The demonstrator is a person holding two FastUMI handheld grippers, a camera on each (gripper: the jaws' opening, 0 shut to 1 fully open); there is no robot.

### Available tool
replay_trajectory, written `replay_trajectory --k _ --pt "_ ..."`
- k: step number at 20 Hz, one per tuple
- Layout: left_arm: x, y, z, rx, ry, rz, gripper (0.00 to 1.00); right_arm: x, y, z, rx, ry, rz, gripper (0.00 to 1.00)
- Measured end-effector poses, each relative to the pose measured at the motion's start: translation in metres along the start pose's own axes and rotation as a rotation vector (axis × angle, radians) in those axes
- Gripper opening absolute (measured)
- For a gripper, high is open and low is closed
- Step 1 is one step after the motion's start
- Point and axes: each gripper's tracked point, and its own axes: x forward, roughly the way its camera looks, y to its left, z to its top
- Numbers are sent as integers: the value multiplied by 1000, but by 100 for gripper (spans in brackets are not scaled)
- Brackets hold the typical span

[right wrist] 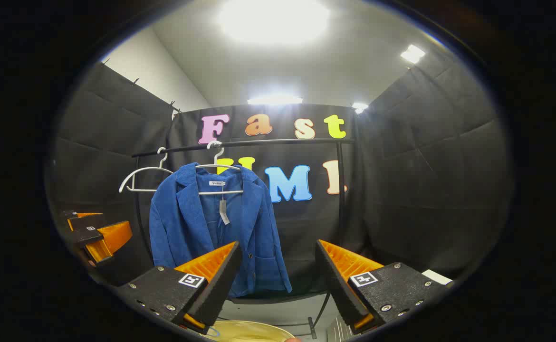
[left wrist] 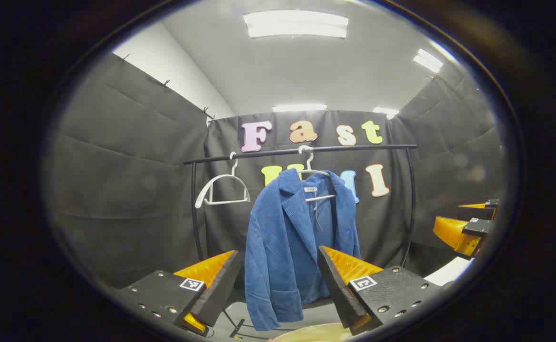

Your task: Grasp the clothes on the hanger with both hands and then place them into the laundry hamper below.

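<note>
Both grippers, L (left wrist: 275, 285) & R (right wrist: 275, 280), spread wide w/ nothing held; blue jacket (left wrist: 287, 237) ahead on its hanger (left wrist: 313, 183), hamper (right wrist: 249, 331) below, so nothing done yet.

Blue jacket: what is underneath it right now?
Below the blue jacket shows a pale yellow hamper rim; the hamper's inside is out of view, behind the open left tongs.

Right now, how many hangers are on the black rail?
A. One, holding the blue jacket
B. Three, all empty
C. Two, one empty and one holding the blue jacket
C: the empty white hanger hangs beside the hanger carrying the blue jacket on the rail.
</note>
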Motion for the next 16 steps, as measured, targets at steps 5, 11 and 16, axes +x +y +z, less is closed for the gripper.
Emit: replay_trajectory --k 5,11,16 --pt "-1 7 2 3 -13 -4 94 -1 11 2 1 -10 12 95" --pt "0 18 -2 -1 -14 -8 94 -1 20 1 -1 -9 4 95" --pt "3 32 -3 -5 -15 -8 94 1 27 6 -13 -18 0 95"
